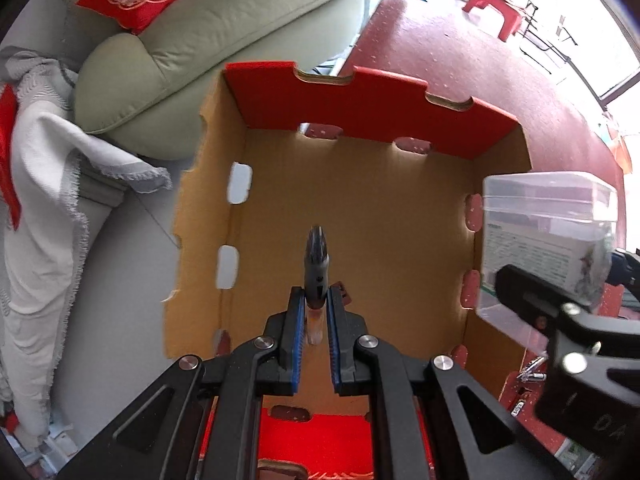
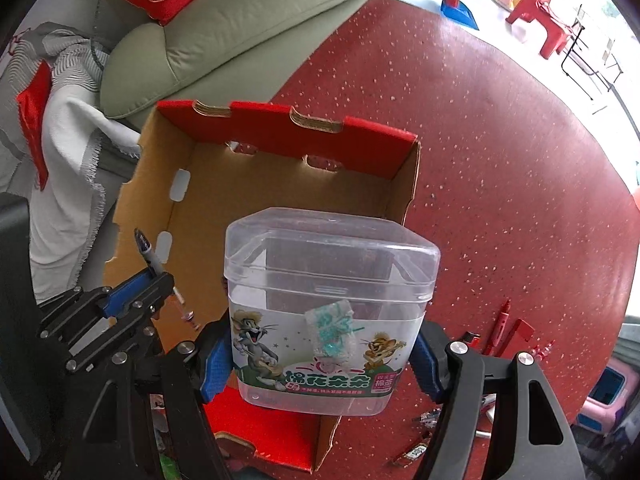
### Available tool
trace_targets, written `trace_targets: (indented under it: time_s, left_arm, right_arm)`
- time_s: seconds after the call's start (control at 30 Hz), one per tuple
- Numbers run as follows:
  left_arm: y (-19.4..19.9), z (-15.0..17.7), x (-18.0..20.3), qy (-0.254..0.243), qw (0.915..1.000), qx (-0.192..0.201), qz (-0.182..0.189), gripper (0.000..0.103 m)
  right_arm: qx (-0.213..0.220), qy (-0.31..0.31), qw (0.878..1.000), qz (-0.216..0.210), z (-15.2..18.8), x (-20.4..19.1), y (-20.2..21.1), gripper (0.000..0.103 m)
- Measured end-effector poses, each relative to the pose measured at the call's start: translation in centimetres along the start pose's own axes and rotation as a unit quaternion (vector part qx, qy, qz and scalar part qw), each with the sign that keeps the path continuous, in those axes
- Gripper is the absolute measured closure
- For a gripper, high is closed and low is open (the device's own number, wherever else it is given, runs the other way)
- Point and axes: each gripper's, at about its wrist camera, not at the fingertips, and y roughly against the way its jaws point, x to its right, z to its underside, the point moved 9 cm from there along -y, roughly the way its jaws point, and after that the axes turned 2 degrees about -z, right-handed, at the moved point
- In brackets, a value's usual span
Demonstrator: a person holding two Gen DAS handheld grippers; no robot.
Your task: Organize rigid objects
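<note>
My left gripper (image 1: 314, 300) is shut on a dark pen (image 1: 316, 256) with a clear barrel and holds it above the inside of an open cardboard box (image 1: 360, 216) with red flaps. In the right wrist view the left gripper (image 2: 154, 278) and the pen (image 2: 146, 250) show at the box's left wall (image 2: 160, 208). My right gripper (image 2: 320, 354) is shut on a clear plastic tub (image 2: 328, 304) with a cartoon label and holds it over the box's near right corner. The tub also shows at the right in the left wrist view (image 1: 548, 232).
The box stands on a red speckled table (image 2: 500, 160). Red pens and small items (image 2: 504, 324) lie on the table at the right. A green sofa (image 1: 208, 40) with a red cushion and a white blanket (image 1: 40, 200) are to the left.
</note>
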Motion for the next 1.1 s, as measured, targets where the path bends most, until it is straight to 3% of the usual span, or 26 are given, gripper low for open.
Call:
trace_targets:
  time_s: [0.03,0.07,0.13,0.17,0.2,0.23,0.47,0.67,0.9,1.1]
  left_arm:
    - [-0.2,0.0,0.2,-0.001,1.0,0.001,0.004,0.091]
    - [-0.5,-0.1,0.4,-0.007,1.0,0.0,0.006,0.085]
    - [-1.0,0.0,0.7,-0.012,0.9999,-0.004,0.011,0.043]
    - [-1.3,0.1,0.6,-0.01,0.9999,-0.004,0.011,0.012]
    - [-1.2,0.0,0.5,-0.006,1.0,0.0,0.008,0.0]
    - [-1.2,-0.1,0.3,-0.001,1.0,0.007,0.005,0.0]
    - [0.1,0.0,-0.1,0.024,0.9993,0.01,0.027,0.0]
    - [2.4,1.7,2.9,-0.005,0.9987,0.023,0.046,0.0]
    - [4.2,5.8,11.5,-0.085,0.9925,0.013,0.086,0.0]
    - [4.3,9.0,19.3,-0.15,0.9837,0.0,0.099,0.0]
  right_arm:
    - [-0.006,0.0,1.0,-0.001,0.1,0.0,-0.4,0.029]
    - [-0.008,-0.002,1.0,-0.004,0.1,0.0,-0.6,0.029]
    - [-0.015,-0.008,1.0,-0.013,0.3,0.1,-1.0,0.029]
    - [-0.018,-0.009,1.0,-0.019,0.4,0.1,-1.1,0.025]
    - [-0.018,-0.009,1.0,-0.023,0.5,0.1,-1.1,0.018]
    - [-0.015,-0.01,1.0,-0.025,0.6,0.2,-0.9,0.0]
    - [0.021,-0.03,0.998,-0.041,2.0,2.9,2.8,0.0]
    - [0.018,-0.154,0.987,-0.037,9.1,11.3,4.1,0.0]
    - [-0.029,-0.316,0.948,-0.038,22.2,20.0,2.5,0.0]
    - [-0.067,-0.387,0.918,-0.052,30.2,22.0,0.7,0.0]
